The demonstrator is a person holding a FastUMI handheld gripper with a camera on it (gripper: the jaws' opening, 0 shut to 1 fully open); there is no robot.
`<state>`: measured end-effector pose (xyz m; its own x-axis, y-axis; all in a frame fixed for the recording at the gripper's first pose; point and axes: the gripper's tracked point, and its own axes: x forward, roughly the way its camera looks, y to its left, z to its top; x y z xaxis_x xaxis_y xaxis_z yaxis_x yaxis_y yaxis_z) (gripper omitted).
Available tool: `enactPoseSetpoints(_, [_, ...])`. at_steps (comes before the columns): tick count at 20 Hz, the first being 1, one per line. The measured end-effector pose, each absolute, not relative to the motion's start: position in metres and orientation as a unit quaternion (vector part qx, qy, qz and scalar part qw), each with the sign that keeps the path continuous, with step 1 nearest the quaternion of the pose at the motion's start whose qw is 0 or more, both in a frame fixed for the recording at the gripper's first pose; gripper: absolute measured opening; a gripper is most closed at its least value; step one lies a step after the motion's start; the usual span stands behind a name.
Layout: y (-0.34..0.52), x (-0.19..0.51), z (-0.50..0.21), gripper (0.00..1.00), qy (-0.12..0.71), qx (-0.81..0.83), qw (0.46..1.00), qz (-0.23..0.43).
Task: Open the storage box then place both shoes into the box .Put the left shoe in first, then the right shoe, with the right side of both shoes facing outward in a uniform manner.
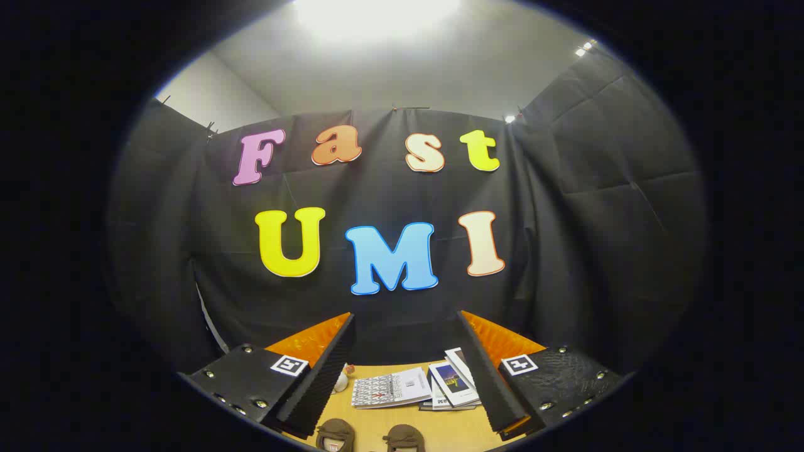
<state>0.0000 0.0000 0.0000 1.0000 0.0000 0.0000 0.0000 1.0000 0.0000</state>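
My gripper (405, 326) is held high and level, open, with nothing between its fingers. Far below, between the fingers, two brown shoes show by their top ends: one (335, 434) close to the left finger, the other (403, 437) just right of it. Both stand on the wooden table (452, 427). Most of each shoe is cut off from sight.
Beyond the shoes, an open booklet (391, 388) and a stack of magazines (453, 383) lie on the table toward the black cloth wall. A small white object (342, 380) sits by the left finger. Cloth walls close the booth on three sides.
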Motion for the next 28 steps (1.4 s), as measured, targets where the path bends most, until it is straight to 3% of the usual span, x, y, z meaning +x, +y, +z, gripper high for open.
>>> enactPoseSetpoints(4, [-0.017, 0.014, -0.001, 0.96, -0.007, -0.018, 1.0, -0.022])
enactPoseSetpoints(23, [0.019, 0.034, -0.025, 0.96, 0.015, 0.013, 0.999, 0.03])
enactPoseSetpoints(28, [0.042, 0.036, -0.045, 0.96, 0.03, 0.031, 0.997, 0.07])
